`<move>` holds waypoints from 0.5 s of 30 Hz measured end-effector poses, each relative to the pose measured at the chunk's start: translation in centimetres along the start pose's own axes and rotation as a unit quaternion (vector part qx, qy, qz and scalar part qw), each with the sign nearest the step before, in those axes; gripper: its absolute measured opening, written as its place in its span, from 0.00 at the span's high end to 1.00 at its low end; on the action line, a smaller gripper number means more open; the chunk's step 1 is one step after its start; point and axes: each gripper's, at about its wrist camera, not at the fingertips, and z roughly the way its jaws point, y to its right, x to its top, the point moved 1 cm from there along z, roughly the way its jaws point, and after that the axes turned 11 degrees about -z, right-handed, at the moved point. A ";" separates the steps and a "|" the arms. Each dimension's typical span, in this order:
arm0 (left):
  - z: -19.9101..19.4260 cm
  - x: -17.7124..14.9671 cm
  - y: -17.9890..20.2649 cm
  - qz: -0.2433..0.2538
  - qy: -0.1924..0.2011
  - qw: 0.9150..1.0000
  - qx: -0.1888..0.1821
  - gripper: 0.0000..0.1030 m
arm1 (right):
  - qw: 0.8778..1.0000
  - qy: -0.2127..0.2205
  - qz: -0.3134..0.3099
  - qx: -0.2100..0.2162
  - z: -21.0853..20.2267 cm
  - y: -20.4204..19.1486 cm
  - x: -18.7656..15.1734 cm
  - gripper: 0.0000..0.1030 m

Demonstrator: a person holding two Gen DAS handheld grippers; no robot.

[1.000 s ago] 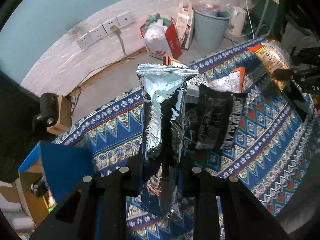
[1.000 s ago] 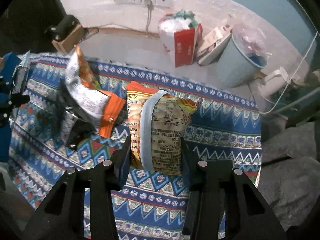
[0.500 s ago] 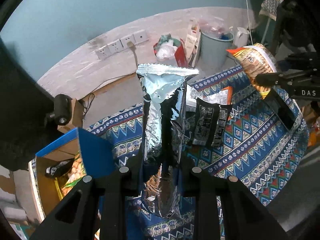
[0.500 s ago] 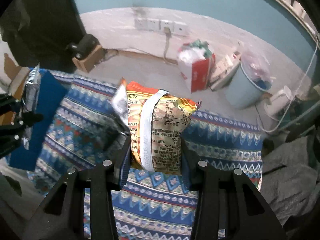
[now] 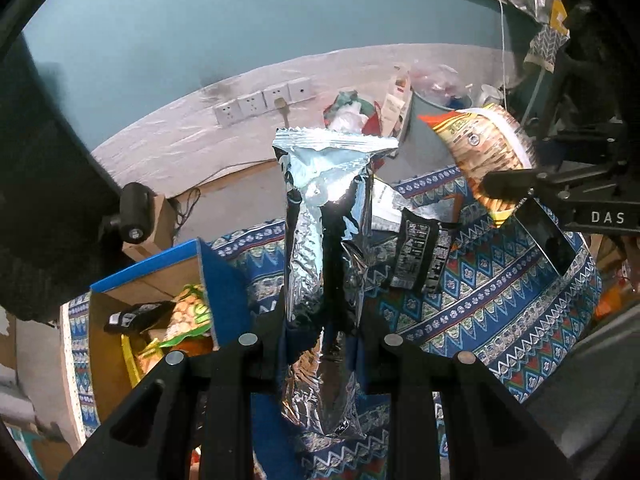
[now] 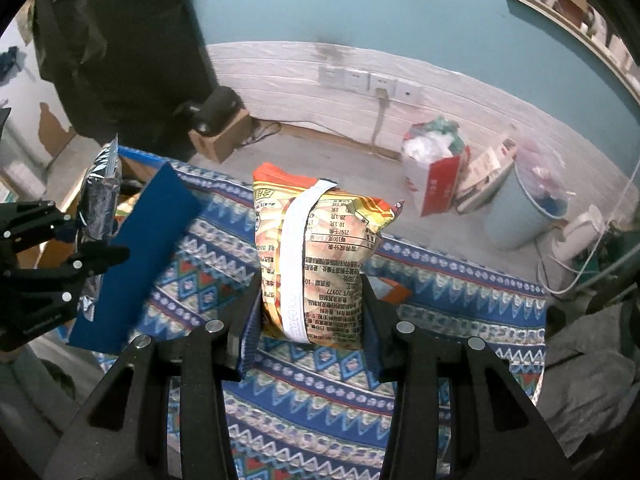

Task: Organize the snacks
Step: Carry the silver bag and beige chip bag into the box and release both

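Observation:
My left gripper is shut on a tall silver foil snack packet, held upright above the patterned cloth; it also shows in the right wrist view. My right gripper is shut on an orange and yellow snack bag, held above the cloth; that bag shows at the right of the left wrist view. A blue cardboard box with several snack packs inside stands at the left. A black packet and a silver one lie on the cloth.
The table carries a blue patterned cloth. Beyond it on the floor are a red bag, a light blue bin, a white kettle and a small box with a black camera. Wall sockets are behind.
Both grippers have lifted with their packets and the view has pulled back from the table. The blue box with snacks has come into view at the left.

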 end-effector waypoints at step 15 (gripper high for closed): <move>-2.1 -1.3 -7.6 -0.056 0.016 0.998 0.023 0.75 | 0.999 0.006 -0.036 0.036 2.0 -6.8 5.3 0.60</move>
